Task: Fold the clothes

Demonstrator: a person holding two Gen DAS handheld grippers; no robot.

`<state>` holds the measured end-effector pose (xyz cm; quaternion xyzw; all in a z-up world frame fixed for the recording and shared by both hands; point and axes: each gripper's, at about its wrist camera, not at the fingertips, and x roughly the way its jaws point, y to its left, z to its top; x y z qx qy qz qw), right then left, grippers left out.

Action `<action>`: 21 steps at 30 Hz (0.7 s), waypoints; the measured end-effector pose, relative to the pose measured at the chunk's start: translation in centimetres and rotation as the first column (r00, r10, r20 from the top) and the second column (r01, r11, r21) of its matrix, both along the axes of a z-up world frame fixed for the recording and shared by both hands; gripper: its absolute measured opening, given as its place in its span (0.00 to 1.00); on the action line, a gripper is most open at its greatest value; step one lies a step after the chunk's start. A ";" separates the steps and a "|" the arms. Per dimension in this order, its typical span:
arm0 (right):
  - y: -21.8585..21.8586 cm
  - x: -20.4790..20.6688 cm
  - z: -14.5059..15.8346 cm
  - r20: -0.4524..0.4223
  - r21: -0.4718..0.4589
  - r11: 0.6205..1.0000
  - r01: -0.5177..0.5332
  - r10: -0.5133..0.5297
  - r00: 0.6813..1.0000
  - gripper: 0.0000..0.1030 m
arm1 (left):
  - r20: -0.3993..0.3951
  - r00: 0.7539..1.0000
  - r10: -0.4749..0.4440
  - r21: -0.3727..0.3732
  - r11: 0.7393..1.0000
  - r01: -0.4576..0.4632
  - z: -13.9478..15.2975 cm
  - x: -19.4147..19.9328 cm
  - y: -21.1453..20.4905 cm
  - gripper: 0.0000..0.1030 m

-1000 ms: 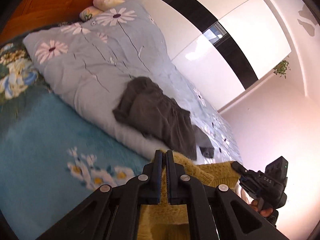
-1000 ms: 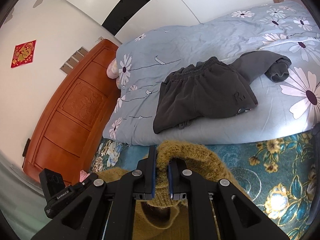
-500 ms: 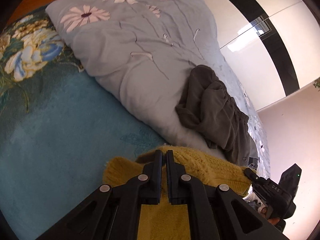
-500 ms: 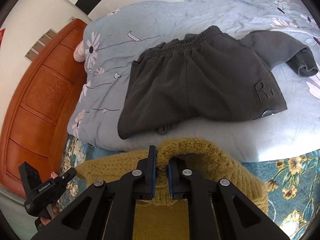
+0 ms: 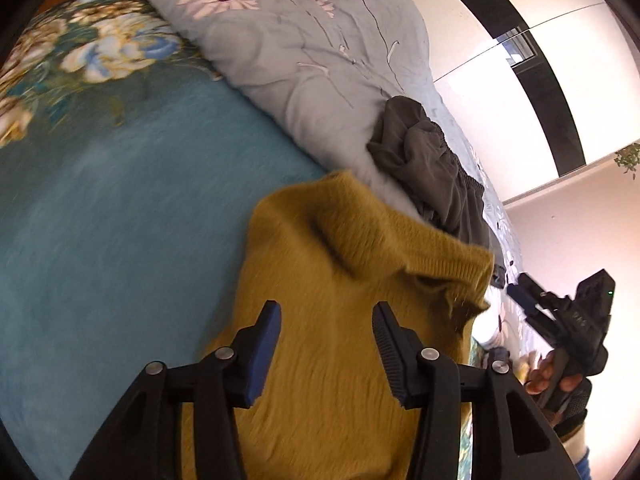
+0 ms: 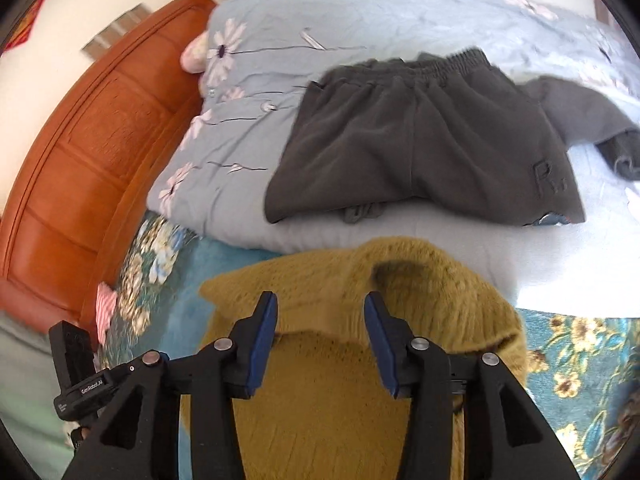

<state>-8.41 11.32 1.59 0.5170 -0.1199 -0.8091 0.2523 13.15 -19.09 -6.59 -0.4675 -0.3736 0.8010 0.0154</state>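
A fuzzy mustard-yellow sweater lies on the teal bedspread with its top edge folded over. My left gripper hovers over it, jaws opening, pads off the knit. In the right wrist view my right gripper is likewise above the sweater's folded edge, jaws opening, with nothing pressed between the pads. The right gripper also shows at the right of the left wrist view, held in a hand. The left gripper's body shows at the lower left of the right wrist view.
Dark grey sweatpants lie on a pale blue daisy-print quilt just beyond the sweater. A wooden headboard stands to the left. A white and black wardrobe rises behind the bed.
Both grippers, shut on the sweater's edge before, have come down to the bed and let go; their jaws now stand apart and the sweater lies on the bedspread.
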 end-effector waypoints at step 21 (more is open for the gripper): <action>15.5 26.5 -13.5 0.320 -0.140 0.920 0.366 -0.307 0.896 0.50 | 0.077 0.983 0.165 0.098 0.980 -0.172 -3.7 18.1 2.5 0.53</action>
